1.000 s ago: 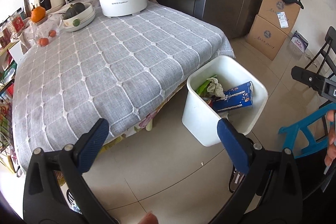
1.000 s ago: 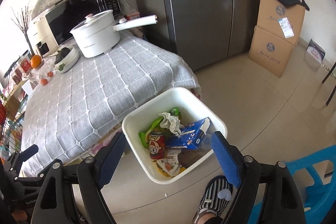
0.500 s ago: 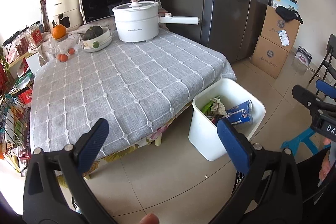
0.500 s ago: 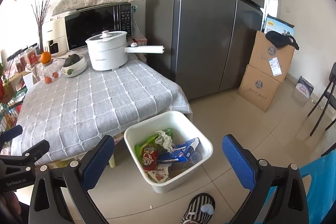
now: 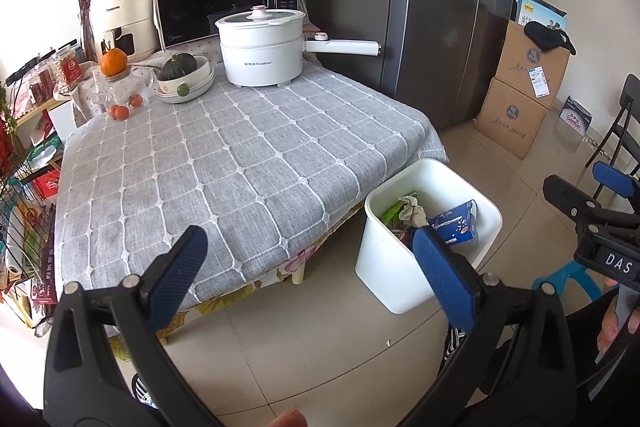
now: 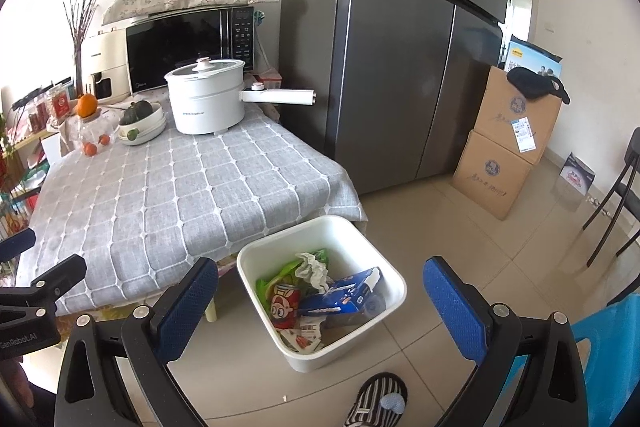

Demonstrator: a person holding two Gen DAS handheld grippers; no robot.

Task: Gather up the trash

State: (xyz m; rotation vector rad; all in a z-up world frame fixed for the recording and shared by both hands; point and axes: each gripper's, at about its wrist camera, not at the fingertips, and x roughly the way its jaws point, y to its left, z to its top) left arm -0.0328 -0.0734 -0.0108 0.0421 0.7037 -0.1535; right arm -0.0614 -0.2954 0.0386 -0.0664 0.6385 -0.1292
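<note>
A white square bin (image 6: 376, 253) (image 5: 486, 205) stands on the tiled floor beside the table corner. Inside lie a blue carton (image 6: 344, 293) (image 5: 456, 225), a red can (image 6: 285, 305), crumpled paper (image 6: 314, 267) and a green wrapper (image 6: 266, 283). My right gripper (image 6: 318, 301) hovers above and in front of the bin, open wide, nothing between its blue pads. My left gripper (image 5: 308, 263) is open too, held over the floor off the table's near edge, with nothing in it.
The table with a grey checked cloth (image 5: 224, 163) carries a white pot (image 5: 260, 51), a bowl of squash (image 5: 184, 77) and fruit. Behind stand a microwave (image 5: 224, 3) and a dark fridge (image 6: 400, 67). Cardboard boxes (image 6: 508, 139), a black chair (image 6: 616, 187), a blue stool (image 6: 600, 339) and a striped slipper (image 6: 378, 401) are around.
Both grippers rose and tilted up, pulling back from the bin, so more of the room shows. The right jaws widened over the first half second. In the last half second both held still.
</note>
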